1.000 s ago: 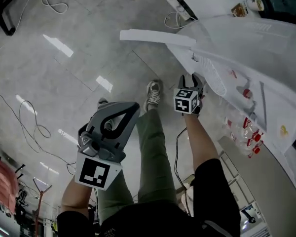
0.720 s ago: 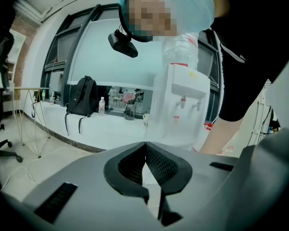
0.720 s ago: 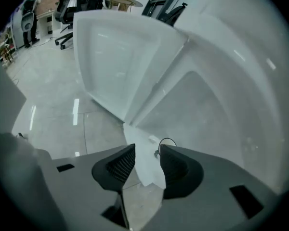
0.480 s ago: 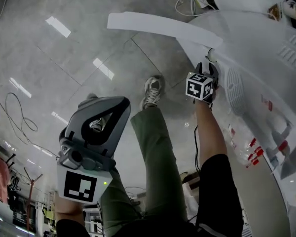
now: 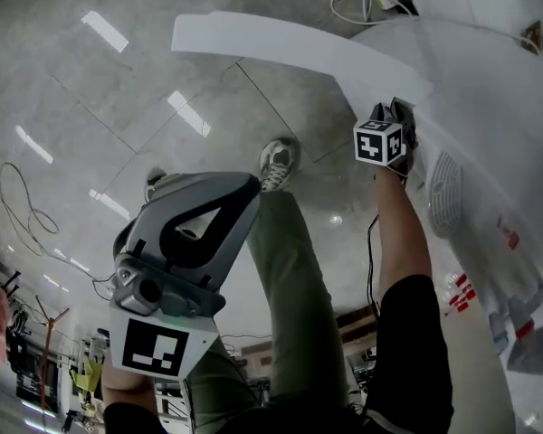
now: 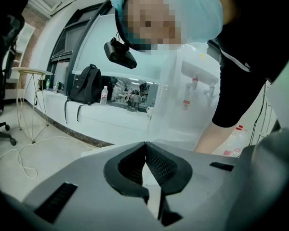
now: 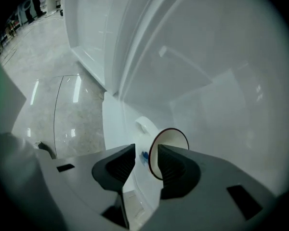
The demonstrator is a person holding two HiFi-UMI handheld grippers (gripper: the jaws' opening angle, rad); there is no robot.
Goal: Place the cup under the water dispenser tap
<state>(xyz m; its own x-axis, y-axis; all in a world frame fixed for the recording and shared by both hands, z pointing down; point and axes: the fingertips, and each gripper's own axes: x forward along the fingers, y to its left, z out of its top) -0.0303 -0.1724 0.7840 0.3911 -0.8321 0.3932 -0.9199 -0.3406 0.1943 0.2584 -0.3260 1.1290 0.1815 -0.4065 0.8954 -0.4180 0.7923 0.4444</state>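
- Now, my right gripper [image 5: 395, 116] has climbed away from my legs [image 5: 290, 278] and sits close against the white water dispenser [image 5: 489, 89]. A second ago it hung lower, with more floor [image 5: 118, 80] around it.
- Its fingers [image 7: 176, 165] are clenched on the cup [image 7: 172, 139]. They pinch the wall at the dark rim, one finger outside by the blue mark [image 7: 143, 154] and one across the mouth, as far as I can judge.
- So the cup is in the air, carried near the dispenser's front and not yet set down. I judge the approach well along, with the placing itself still to do.
- My left gripper [image 5: 240, 188] has stayed low by my left leg, its fingers [image 6: 166, 165] clenched tip to tip on nothing.
- The head view hides the cup behind the right gripper's marker cube [image 5: 377, 143]. Only the right gripper view shows the cup, its handle [image 7: 144, 125] and how it is held.
- That same view shows only blank white panel beyond the cup and no tap, so from there I cannot tell how far off the spot is.
- The left gripper view, looking back past my arm [image 6: 209, 138], is the one that shows the taps [image 6: 195, 84] on the dispenser's front.
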